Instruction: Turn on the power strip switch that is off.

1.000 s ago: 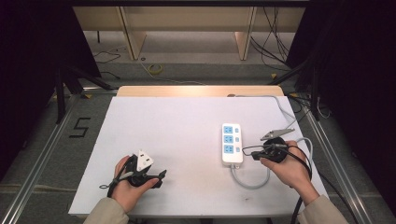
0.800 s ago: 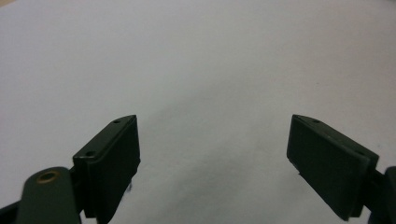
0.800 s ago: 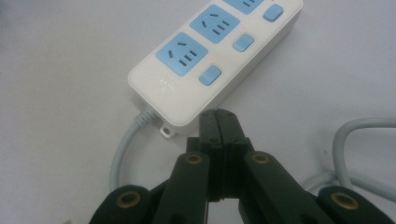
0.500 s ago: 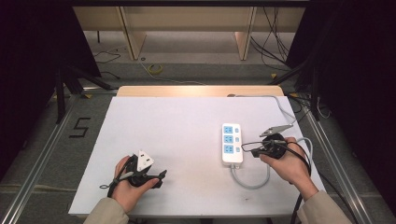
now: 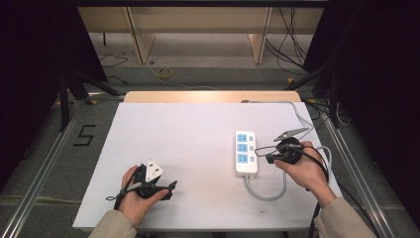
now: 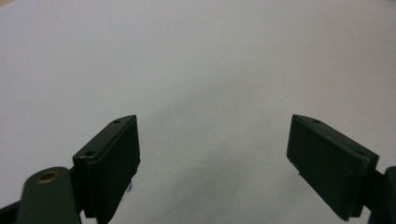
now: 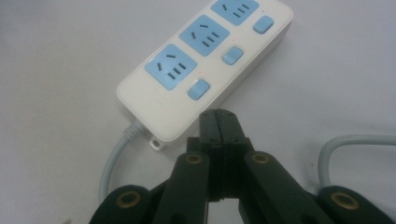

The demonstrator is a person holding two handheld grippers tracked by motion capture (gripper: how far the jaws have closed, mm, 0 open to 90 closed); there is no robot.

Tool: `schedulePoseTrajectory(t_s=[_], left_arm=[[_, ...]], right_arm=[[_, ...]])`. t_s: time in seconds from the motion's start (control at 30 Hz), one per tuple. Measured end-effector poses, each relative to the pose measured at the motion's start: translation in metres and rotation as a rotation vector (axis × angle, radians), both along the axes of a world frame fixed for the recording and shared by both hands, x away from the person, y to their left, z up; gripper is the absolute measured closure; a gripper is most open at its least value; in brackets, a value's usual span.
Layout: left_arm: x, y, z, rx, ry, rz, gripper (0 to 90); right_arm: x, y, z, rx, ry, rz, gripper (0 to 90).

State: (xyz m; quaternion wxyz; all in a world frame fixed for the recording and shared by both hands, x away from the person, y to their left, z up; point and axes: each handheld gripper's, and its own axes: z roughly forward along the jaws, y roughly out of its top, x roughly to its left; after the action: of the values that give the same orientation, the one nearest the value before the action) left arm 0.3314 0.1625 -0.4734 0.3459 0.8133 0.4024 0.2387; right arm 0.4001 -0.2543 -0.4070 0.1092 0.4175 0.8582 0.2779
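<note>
A white power strip (image 5: 245, 151) with three blue sockets and blue switches lies right of the table's middle. Its grey cable (image 5: 271, 194) loops out from the near end. My right gripper (image 5: 268, 158) is shut on nothing, its tip just right of the strip's near end. In the right gripper view the shut jaws (image 7: 218, 115) stop a little short of the power strip (image 7: 205, 60), beside the nearest switch. My left gripper (image 5: 171, 190) rests near the front left of the table. Its jaws (image 6: 215, 120) stand wide open over bare white surface.
The white table top (image 5: 188, 134) ends in a wooden strip (image 5: 213, 96) at the back. The strip's cable (image 5: 299, 115) runs off the back right corner. Metal rails flank the table, and the floor beyond holds wooden legs and loose cables.
</note>
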Motion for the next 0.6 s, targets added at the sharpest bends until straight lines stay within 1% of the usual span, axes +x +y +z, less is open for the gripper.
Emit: schedulePoseTrajectory(t_s=[0.6], left_arm=[[0.0, 0.0, 0.0, 0.0, -0.001, 0.0, 17.1]], right_arm=[[0.011, 0.004, 0.003, -0.012, 0.016, -0.002, 90.0]])
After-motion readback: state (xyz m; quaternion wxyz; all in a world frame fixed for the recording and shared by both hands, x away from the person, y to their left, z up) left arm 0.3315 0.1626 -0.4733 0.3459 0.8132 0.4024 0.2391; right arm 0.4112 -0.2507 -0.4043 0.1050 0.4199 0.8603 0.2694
